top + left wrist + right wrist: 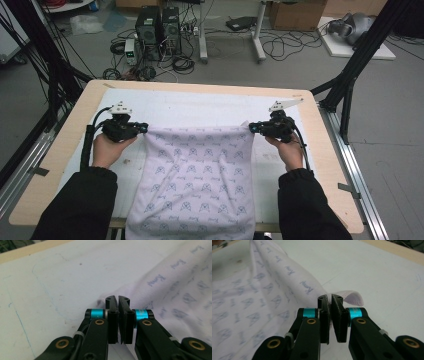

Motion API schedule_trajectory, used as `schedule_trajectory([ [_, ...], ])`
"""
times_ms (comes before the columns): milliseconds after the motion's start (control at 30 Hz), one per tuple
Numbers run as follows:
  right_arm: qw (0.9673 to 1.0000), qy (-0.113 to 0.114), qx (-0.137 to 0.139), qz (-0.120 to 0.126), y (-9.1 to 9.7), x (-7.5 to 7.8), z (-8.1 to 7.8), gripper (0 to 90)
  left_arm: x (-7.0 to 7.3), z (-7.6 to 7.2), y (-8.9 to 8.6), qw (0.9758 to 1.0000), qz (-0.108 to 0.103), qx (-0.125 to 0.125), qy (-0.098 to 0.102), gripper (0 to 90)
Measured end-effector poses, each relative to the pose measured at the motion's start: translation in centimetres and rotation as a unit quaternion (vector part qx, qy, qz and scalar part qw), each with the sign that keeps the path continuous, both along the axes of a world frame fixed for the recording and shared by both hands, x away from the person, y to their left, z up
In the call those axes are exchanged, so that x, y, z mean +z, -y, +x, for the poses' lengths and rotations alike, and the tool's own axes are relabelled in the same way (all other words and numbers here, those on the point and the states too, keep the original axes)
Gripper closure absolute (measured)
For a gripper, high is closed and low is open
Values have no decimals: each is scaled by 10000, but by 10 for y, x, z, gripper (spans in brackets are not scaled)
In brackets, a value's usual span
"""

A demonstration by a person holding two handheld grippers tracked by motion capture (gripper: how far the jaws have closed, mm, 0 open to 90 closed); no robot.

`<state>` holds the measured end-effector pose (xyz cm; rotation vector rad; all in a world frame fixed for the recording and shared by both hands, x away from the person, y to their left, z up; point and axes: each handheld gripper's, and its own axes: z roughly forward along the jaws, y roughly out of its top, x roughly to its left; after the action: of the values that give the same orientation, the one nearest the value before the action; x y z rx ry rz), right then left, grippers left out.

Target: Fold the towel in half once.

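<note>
From the high view, the left gripper and right gripper each pinch a far corner of the patterned cloth, which drapes over the table's near edge. The left gripper view shows jaws clamped on thin, soft fabric. The right gripper view alone shows a hemmed corner poking past closed jaws.

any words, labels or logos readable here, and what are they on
Cloth: one short blue script word repeated all over, between small blue emblems; too blurred to read with certainty.
Same print on the cloth in the high view and the left gripper view: too small or blurred to read.
Left gripper and right gripper: no lettering on the fingers.
White mat: faint blue pen lines, no writing.
Computer towers on the floor: no readable label.
</note>
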<state>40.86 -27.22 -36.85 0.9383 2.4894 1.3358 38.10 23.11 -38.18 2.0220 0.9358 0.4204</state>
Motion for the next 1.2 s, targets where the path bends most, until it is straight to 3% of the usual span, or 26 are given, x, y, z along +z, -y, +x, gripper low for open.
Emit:
schedule_trajectory([
  [67,9998,73,184,92,2,7,-18,852,3,-20,-3,9998,22,-143,131,862],
  [133,9994,96,324,-115,2,8,-41,852,3,-41,-6,9993,21,-296,206,862],
  [200,9987,75,492,-96,2,4,-64,852,2,-63,-9,9987,-22,-439,259,862],
  [267,9979,34,626,-147,3,-1,-87,852,-5,-90,-10,9977,10,-635,239,862],
  [333,9963,-112,848,33,4,-9,-108,846,-11,-108,-12,9968,-65,-784,168,858],
  [367,9948,-228,988,56,4,-14,-116,811,-15,-115,-13,9965,-73,-833,78,840],
  [400,9946,-301,994,22,5,-18,-121,727,-18,-120,-13,9964,-52,-845,23,761],
  [433,9949,-288,970,-59,5,-22,-125,685,-21,-122,-14,9958,-74,-915,-7,684],
  [500,9961,-111,820,-299,5,-27,-124,600,-23,-117,-14,9965,-79,-826,-91,614],
  [533,9970,-126,703,-302,5,-28,-120,573,-23,-114,-13,9969,-68,-781,-105,576],
  [633,9977,-193,623,-189,0,-35,-108,547,-23,-100,-4,9971,-45,-760,-61,564],
  [733,9967,-209,694,-358,-14,-43,-99,526,-28,-85,7,9975,35,-707,-78,548],
  [800,9954,-274,802,-437,-23,-48,-94,529,-35,-77,12,9967,-1,-790,-209,578],
  [833,9946,-256,863,-514,-27,-50,-92,533,-39,-75,16,9964,90,-803,-263,603],
  [967,9906,-227,1032,-866,-35,-56,-91,606,-55,-75,25,9938,330,-970,-433,723],
  [1067,9877,-310,1101,-1065,-39,-64,-90,690,-57,-78,25,9947,344,-914,-336,807],
  [1200,9860,-173,1223,-1117,-41,-62,-92,845,-52,-80,24,9950,372,-894,-234,860],
])
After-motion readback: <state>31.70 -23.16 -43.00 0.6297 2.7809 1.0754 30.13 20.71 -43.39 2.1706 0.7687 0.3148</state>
